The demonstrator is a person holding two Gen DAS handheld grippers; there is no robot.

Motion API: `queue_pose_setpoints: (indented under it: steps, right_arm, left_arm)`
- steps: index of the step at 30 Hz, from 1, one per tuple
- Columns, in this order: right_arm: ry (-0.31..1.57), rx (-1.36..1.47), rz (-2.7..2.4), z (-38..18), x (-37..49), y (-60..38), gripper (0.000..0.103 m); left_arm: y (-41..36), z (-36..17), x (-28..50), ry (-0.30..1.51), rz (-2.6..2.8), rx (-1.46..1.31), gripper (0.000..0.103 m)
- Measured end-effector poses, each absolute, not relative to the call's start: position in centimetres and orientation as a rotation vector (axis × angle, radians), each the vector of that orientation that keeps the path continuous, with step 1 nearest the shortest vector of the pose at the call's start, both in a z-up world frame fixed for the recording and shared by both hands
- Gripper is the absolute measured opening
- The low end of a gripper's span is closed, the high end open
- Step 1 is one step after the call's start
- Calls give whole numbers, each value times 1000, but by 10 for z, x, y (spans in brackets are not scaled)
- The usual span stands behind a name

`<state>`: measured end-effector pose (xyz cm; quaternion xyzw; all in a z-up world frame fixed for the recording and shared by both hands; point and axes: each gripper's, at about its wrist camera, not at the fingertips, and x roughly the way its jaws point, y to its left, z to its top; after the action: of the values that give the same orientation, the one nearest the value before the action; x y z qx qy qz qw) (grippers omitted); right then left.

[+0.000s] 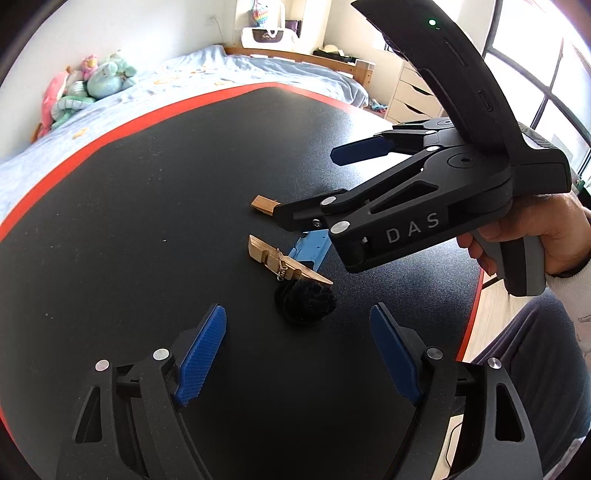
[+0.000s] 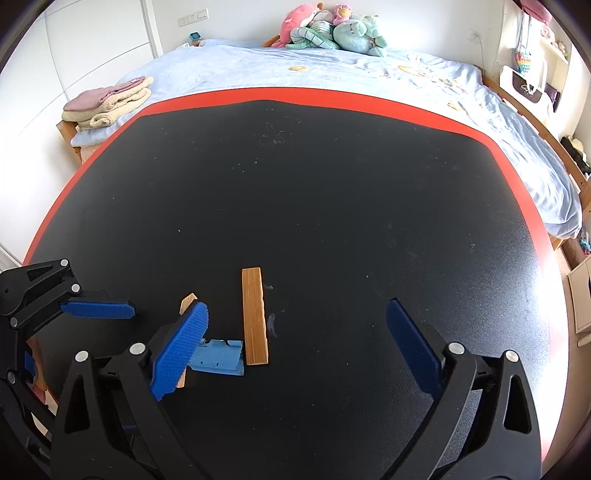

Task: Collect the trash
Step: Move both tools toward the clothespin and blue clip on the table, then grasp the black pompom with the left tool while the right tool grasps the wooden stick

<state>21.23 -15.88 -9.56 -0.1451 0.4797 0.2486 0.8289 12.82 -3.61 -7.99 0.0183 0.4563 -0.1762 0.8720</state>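
Nearest in the left wrist view, the left gripper [image 1: 297, 354] hangs above the table [image 1: 129, 229] with its jaws spread wide and nothing between them. Just ahead of its blue pads [image 1: 201, 354] lies a black fuzzy clump [image 1: 304, 301], and touching that clump on its far side is a broken wooden clothespin [image 1: 284, 260] with its wire spring sprung loose. Beside the clothespin sits a small blue plastic scrap [image 1: 308, 253], and a little farther a short wooden strip [image 1: 264, 205] lies partly hidden under the right gripper [image 1: 314, 184]. All of this trash is bunched near the table's near-right part, well in from the red edge.

The right gripper, held in the person's right hand [image 1: 535, 240], hovers over the pile with its jaws released too; the right wrist view shows the wooden strip [image 2: 254, 315] and the blue scrap [image 2: 218, 356] lying between its two pads, closer to the left one, untouched.

My reading is that this is the approach step: nothing is gripped, and no bin shows in either view. The next move probably calls for lowering one gripper so its pads straddle a single piece, the wooden strip being the easiest, flat and narrow, and closing squarely across its width. The fuzzy clump looks soft and should compress; the loose spring could snag.

Beyond the table stands a bed [image 2: 332, 74] with plush toys [image 2: 325, 29] at its head.
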Motion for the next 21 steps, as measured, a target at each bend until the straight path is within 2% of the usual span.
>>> queue_pose_setpoints:
  steps: [4,8,10,12,16,21]
  right_arm:
    - [1018,-336,538,-100,212,-154,69]
    - [1007,-345,561,-99,210,-150,57]
    - [1006,-346,568,-98,208,-149,43]
    - [1006,-346,576,-98,207,-150,34]
    - [1006,-340,576,-97,207,-153,15]
    - [1009,-330,573,-96,205,-157,11]
  left_arm:
    - [-37,-79,128,945,-375,48,67]
    - [-38,-77,125,940,-374,66,51]
    - [-43,-77,123,940,-377,73,43]
    - [-44,-76,120,942,-376,77,34]
    - [-41,-75,121,945,-371,76,26]
    - [-42,-71,118,941,-357,69,23]
